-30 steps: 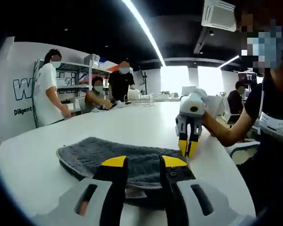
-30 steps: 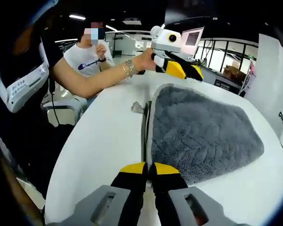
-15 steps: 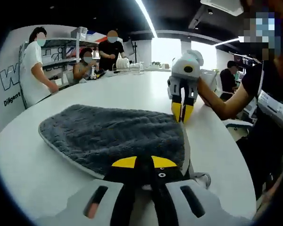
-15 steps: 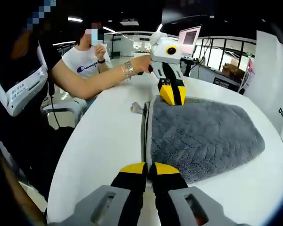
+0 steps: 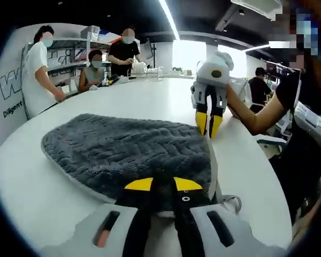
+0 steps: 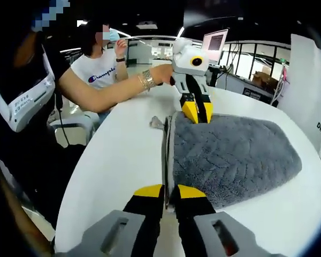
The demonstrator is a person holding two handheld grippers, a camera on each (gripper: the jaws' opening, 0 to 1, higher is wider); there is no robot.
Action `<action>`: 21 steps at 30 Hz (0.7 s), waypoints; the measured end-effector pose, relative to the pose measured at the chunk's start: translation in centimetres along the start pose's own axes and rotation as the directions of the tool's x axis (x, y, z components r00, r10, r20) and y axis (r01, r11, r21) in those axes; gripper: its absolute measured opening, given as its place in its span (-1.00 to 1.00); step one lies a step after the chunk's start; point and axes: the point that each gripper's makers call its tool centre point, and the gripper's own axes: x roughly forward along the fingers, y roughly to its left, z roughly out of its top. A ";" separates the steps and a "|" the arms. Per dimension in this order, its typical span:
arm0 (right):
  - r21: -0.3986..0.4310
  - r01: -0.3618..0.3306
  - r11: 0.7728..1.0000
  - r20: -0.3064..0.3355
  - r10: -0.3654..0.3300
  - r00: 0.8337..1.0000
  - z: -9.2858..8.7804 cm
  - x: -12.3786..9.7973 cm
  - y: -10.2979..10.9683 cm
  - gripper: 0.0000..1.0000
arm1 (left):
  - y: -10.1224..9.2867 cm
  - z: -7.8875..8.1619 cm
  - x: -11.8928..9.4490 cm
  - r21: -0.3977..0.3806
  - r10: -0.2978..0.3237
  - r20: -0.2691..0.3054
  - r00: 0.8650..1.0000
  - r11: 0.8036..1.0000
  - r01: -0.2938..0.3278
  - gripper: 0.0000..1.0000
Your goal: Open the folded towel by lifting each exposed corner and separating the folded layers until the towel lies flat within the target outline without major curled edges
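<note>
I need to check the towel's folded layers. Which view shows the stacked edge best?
The right gripper view: the towel shows its layered edge running along its left side. The left gripper view shows the towel mostly from above, that edge foreshortened at its right.

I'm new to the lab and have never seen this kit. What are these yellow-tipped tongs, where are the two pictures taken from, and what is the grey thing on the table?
They are hand-held grippers: a person holds one in each hand, and each carries a fisheye camera looking along its own two jaws. In the left gripper view, the left gripper rises from the bottom, its tips at the near edge of a folded grey towel on a white table. It seems to pinch that edge, though I cannot be sure. The right gripper stands at the towel's far corner, tips close together. The right gripper view shows the same scene from the opposite end.
</note>
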 end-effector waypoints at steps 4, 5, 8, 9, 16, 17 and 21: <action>-0.041 -0.015 0.999 0.013 0.016 1.000 0.3 -0.2 0.5 -0.71 | -0.5 0.7 -0.4 0.015 -0.020 0.027 0.999 1.000 0.019 -0.43; -0.053 -0.028 0.998 0.022 0.029 0.999 0.4 -0.3 0.8 -0.65 | -0.6 0.9 -0.5 0.026 -0.020 0.033 0.999 0.999 0.020 -0.41; -0.115 -0.015 0.993 0.069 0.023 0.997 1.2 -0.5 0.9 -0.53 | -0.6 1.4 -0.7 0.041 -0.016 0.054 0.998 0.999 0.013 -0.18; -0.109 -0.017 0.994 0.068 0.024 0.997 1.1 -0.7 1.0 -0.51 | -0.7 1.7 -0.8 0.044 -0.015 0.065 0.998 0.999 0.012 -0.07; -0.116 0.031 0.993 0.221 -0.005 0.975 3.9 -2.1 0.2 -0.13 | -1.6 3.9 -2.0 0.064 -0.044 0.173 0.984 0.997 0.034 0.40; -0.100 0.046 0.994 0.246 -0.021 0.969 4.3 -2.4 -0.2 -0.05 | -1.4 4.2 -2.2 0.062 -0.039 0.188 0.981 0.998 0.027 0.45; -0.018 0.103 0.995 0.261 -0.095 0.961 4.4 -2.4 -2.0 0.36 | 0.3 4.6 -2.7 0.013 0.053 0.209 0.977 0.998 -0.056 0.81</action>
